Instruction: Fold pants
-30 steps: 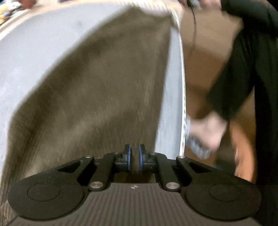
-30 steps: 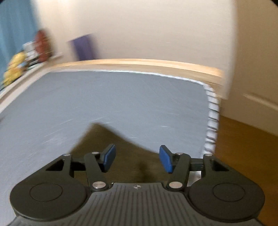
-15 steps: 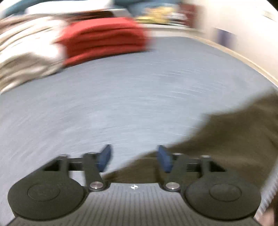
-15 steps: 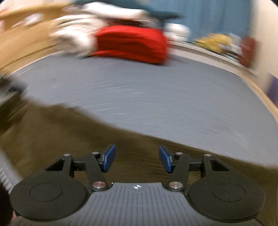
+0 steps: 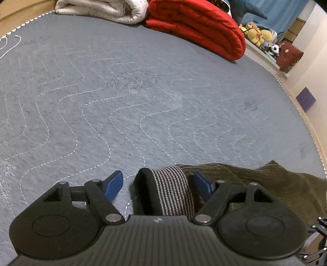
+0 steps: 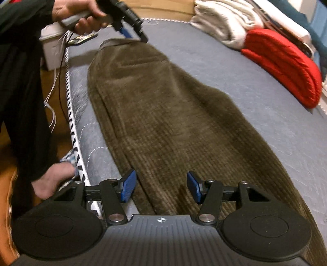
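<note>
1. Olive-brown corduroy pants [image 5: 255, 180] are lying at the lower right of the left wrist view, on a grey quilted mattress [image 5: 143, 98] that is filling most of the frame.
2. The left gripper [image 5: 158, 185] is standing wide open at the bottom centre; the striped waistband [image 5: 173, 190] is sitting between its blue pads [image 5: 113, 184] with a gap on either side, so nothing is being gripped.
3. A red folded quilt [image 5: 200, 24] and a white bundle [image 5: 102, 8] are resting along the top edge, with soft toys [image 5: 257, 32] at the upper right.
4. In the right wrist view, the pants [image 6: 167, 114] are stretching from the upper left down to the lower right, lying flat near the mattress edge [image 6: 70, 114].
5. The right gripper [image 6: 161, 187] is hovering about half open at the bottom centre over the corduroy, its pads clear of the cloth and holding nothing.
6. A hand [image 6: 79, 12] is holding the left gripper [image 6: 130, 24] at the upper left, over the waistband end.
7. A bare foot [image 6: 53, 180] is showing at the lower left, beside the mattress.
</note>
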`<state>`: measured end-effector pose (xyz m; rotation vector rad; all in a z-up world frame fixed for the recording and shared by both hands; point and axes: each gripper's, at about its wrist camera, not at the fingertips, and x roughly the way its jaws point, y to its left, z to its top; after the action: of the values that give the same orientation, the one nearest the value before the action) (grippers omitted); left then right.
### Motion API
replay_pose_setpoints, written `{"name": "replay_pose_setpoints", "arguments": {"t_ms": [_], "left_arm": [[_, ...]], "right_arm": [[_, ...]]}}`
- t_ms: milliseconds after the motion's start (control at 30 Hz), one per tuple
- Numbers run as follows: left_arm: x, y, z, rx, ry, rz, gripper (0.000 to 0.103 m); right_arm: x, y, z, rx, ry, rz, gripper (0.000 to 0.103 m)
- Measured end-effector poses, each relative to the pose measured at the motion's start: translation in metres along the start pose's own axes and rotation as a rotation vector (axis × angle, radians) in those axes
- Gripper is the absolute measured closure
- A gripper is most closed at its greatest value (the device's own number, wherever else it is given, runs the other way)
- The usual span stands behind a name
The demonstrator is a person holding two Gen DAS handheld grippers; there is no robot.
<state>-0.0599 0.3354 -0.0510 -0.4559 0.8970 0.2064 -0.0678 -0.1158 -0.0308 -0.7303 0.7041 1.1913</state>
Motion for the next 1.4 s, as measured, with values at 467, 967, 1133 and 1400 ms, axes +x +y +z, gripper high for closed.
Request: {"name": "replay_pose_setpoints", "arguments": {"t_ms": [467, 967, 1133, 1400], "left_arm": [[-0.01, -0.02, -0.015, 0.139, -0.035, -0.058, 0.069], [-0.032, -0.035, -0.022, 0.244, -0.088, 0.084, 0.051], [-0.049, -0.053, -0.021, 0.342, -0.225, 0.069, 0.056], [0.012, -0.095, -0.059, 0.615, 0.146, -0.015, 0.07]], "right_arm": [[0.015, 0.0, -0.003, 0.005, 0.034, 0.122, 0.097], [-0.011, 0.011, -0.001, -0.065, 0.035, 0.194, 0.098], [-0.042, -0.037, -0.009, 0.169, -0.099, 0.057, 0.067], [-0.013, -0.037, -0.063, 0.08, 0.155, -0.098, 0.06]]}}
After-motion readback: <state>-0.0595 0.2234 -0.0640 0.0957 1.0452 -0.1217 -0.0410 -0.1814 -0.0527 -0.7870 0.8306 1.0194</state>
